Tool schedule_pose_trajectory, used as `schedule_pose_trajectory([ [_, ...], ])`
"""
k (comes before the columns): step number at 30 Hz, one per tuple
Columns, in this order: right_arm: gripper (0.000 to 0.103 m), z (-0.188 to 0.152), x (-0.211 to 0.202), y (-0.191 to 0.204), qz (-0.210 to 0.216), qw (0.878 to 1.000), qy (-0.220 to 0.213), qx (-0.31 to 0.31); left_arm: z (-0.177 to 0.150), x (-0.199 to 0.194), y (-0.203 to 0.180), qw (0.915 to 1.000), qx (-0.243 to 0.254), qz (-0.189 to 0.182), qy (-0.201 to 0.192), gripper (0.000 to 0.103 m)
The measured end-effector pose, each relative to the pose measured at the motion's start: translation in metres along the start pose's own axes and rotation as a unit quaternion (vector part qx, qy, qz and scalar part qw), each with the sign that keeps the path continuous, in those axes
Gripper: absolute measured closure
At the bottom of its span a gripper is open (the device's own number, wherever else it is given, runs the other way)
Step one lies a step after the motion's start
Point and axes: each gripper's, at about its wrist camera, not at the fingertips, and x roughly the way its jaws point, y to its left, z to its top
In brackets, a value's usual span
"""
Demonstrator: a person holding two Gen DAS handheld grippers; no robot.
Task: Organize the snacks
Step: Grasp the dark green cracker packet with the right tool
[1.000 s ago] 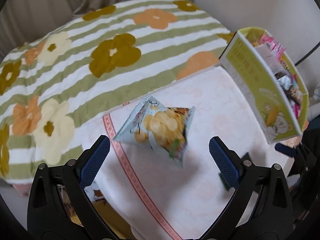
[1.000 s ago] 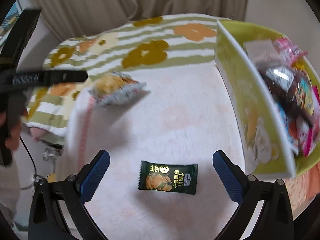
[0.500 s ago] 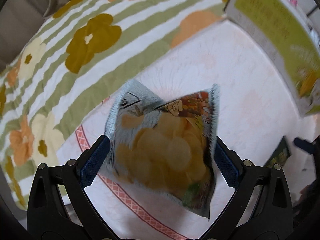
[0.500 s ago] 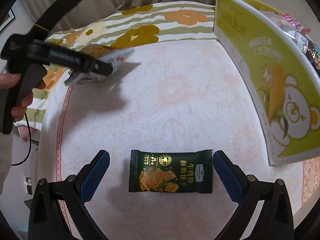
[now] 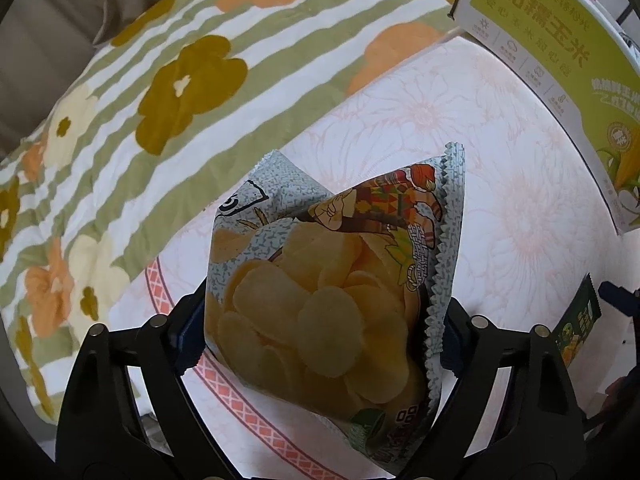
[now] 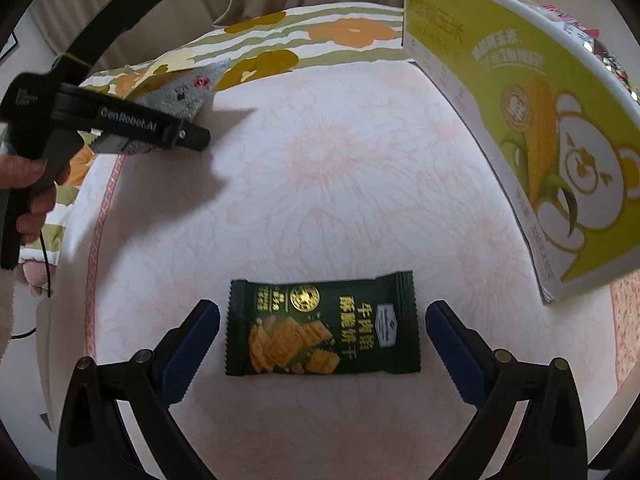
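Left tongs point(image 5: 320, 320): pressed in on both sides of chip bag point(image 5: 328, 300), blue pads against its crimped side seams; bag pale blue-grey, printed with chips and a cartoon figure, at the surface's point(image 5: 460, 128) left edge beside the pink patterned border. Whether lifted or resting on the surface, cannot tell. Seen from the right wrist view: bag point(image 6: 176, 92) gripped in the left tongs point(image 6: 188, 136), a hand point(image 6: 28, 188) on the handle.

Right tongs point(image 6: 322, 332): spread wide, one blue pad on each side of cracker packet point(image 6: 324, 330), neither touching it. Packet dark green, gold lettering, lying flat near the surface's point(image 6: 340, 168) front edge; also visible at the right rim of the left wrist view point(image 5: 578, 332).

Snack box point(image 6: 532, 132): yellow-green, corn and bear print, standing along the surface's right edge; wrapped snacks showing over its rim.

Beyond the far edge: floral striped bedspread point(image 5: 160, 92).
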Motion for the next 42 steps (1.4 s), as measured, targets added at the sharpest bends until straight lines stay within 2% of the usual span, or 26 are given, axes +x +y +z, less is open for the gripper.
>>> schedule_pose_trajectory([
  [5, 0.0, -0.008, 0.003, -0.004, -0.004, 1.0, -0.007, 0.001, -0.003, 0.0, -0.005, 0.9999, 0.01, 0.012, -0.008, 0.015],
  [12, 0.001, -0.007, 0.004, 0.002, -0.011, 1.0, -0.001, -0.015, -0.004, -0.003, -0.007, 0.9999, 0.004, 0.005, -0.015, 0.016],
  [15, 0.012, -0.011, 0.0, 0.008, -0.011, 0.999, -0.008, -0.032, -0.006, -0.005, -0.01, 0.9998, 0.003, 0.005, -0.016, 0.017],
  [17, 0.026, -0.013, -0.004, 0.014, -0.007, 0.999, -0.015, -0.051, -0.009, -0.008, -0.01, 0.9998, -0.003, 0.003, -0.018, 0.018],
  [21, 0.035, -0.015, -0.008, 0.017, 0.001, 0.998, -0.021, -0.053, -0.014, -0.015, -0.007, 0.9996, -0.017, 0.0, -0.022, 0.019],
  [22, 0.042, -0.015, -0.01, 0.016, 0.006, 0.998, -0.025, -0.049, -0.016, -0.017, -0.006, 0.9995, -0.02, 0.0, -0.023, 0.019],
  [28, 0.046, -0.013, -0.014, 0.011, 0.019, 0.999, -0.021, -0.034, -0.023, -0.034, 0.002, 0.9985, -0.039, -0.002, -0.037, 0.019],
  [29, 0.05, -0.007, -0.01, 0.007, 0.022, 0.999, -0.021, -0.03, -0.024, -0.038, 0.003, 0.9983, -0.042, -0.002, -0.04, 0.019],
  [32, 0.065, -0.004, -0.015, 0.003, 0.043, 0.999, -0.025, -0.012, -0.027, -0.05, 0.006, 0.9975, -0.051, -0.004, -0.049, 0.019],
  [36, 0.072, 0.005, -0.014, -0.003, 0.06, 0.998, -0.023, -0.003, -0.031, -0.061, 0.011, 0.9965, -0.058, -0.006, -0.06, 0.019],
  [42, 0.086, 0.004, -0.02, -0.012, 0.141, 0.989, -0.006, 0.054, -0.04, -0.069, 0.014, 0.9956, -0.068, -0.01, -0.064, 0.019],
])
